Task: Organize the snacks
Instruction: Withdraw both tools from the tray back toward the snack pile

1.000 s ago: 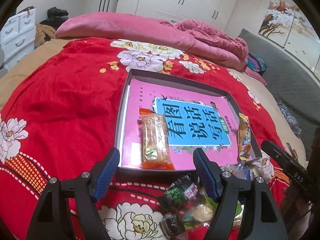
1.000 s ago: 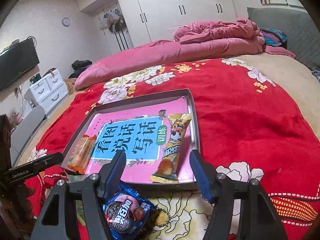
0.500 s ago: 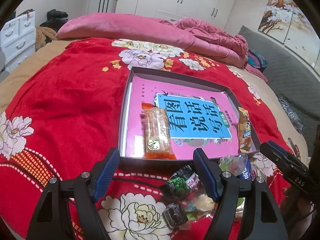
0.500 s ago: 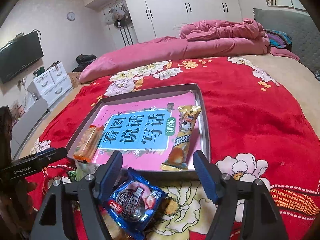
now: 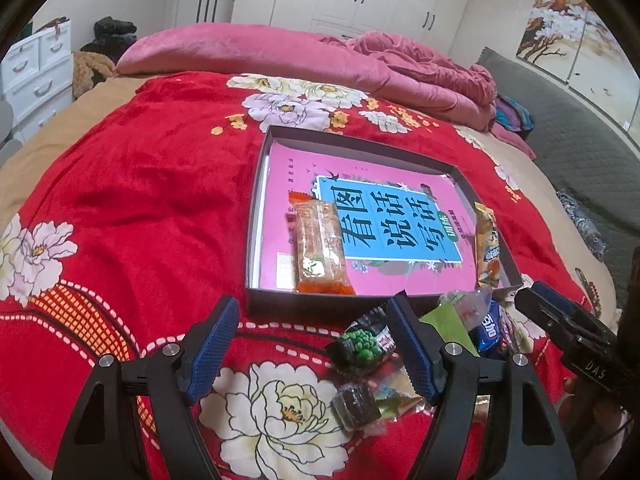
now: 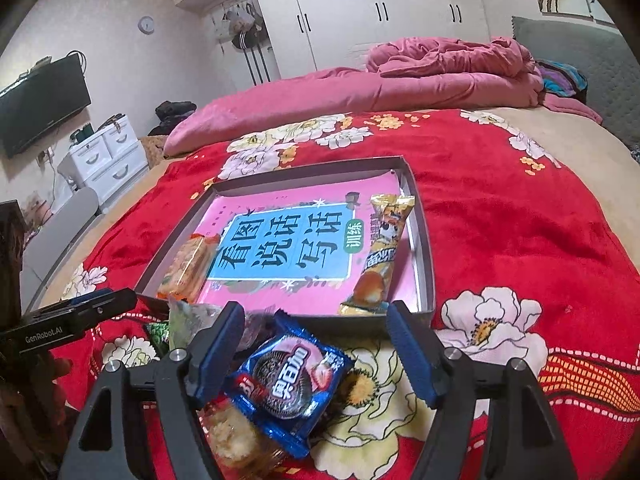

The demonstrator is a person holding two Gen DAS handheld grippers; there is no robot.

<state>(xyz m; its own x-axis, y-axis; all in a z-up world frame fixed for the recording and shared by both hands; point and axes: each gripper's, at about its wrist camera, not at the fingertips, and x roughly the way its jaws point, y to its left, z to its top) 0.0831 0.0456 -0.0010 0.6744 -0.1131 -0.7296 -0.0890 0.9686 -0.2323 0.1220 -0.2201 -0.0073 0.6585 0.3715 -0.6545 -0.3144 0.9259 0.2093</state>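
A shallow dark box lies on the red flowered blanket with a pink and blue book inside. An orange snack pack lies at the box's left, a yellow snack bar at its right. In front of the box is a pile of loose snacks: a green pea pack, a dark round pack and a blue Oreo pack. My left gripper is open and empty, left of the pile. My right gripper is open above the Oreo pack.
A rolled pink duvet lies across the far side of the bed. White drawers stand beside the bed on the left. A grey padded headboard runs along the right.
Both grippers have drawn back toward me, away from the box. More of the snack pile shows in front of the box. Both stay open.
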